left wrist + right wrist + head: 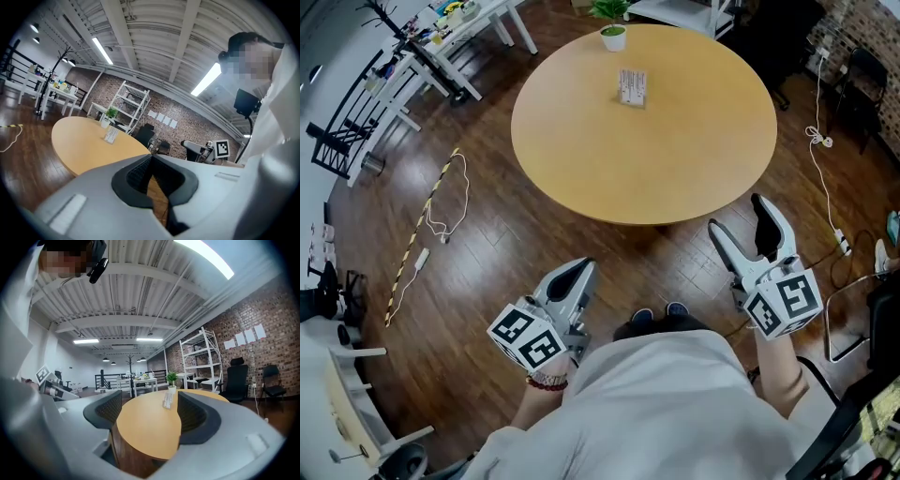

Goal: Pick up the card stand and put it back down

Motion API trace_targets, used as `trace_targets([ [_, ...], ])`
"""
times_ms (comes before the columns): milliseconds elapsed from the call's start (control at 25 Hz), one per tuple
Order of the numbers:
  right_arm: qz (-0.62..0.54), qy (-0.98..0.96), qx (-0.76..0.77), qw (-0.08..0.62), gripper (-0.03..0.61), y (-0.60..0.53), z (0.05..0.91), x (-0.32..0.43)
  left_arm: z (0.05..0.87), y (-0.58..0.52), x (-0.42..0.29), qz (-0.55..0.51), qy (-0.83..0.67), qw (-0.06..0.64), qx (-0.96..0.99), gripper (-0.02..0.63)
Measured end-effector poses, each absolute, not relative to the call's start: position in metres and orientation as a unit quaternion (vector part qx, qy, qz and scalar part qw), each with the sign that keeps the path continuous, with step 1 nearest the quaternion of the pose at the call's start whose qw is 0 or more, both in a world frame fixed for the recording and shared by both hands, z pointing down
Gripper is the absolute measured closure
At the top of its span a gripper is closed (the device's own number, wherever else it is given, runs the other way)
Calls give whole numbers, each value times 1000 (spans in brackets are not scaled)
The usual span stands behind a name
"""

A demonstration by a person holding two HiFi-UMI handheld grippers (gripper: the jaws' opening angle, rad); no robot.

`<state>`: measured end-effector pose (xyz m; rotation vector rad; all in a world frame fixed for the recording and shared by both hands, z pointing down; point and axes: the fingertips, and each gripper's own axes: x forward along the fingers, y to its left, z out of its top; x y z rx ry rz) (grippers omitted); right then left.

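Card stand (632,87) stood upright on far tabletop (581,141), near plant pot (613,37). Left tongs (581,270) clenched, empty; right tongs (741,217) released. Stand probably light and tippy; best pinched across its faces.

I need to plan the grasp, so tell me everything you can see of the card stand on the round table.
The card stand is a small, pale holder with a printed card in it; the print is too small to read. It stands upright on the far part of the round wooden table, just nearer than a potted plant and apart from it. Only the tabletop touches it.
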<state>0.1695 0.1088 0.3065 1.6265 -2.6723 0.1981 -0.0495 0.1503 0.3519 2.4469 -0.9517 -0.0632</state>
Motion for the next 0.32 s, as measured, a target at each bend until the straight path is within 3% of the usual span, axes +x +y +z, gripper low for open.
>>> trace_targets([
  [320, 0, -865, 502, 3, 229, 121, 255, 183, 316, 161, 21, -47, -296, 231, 926, 626],
])
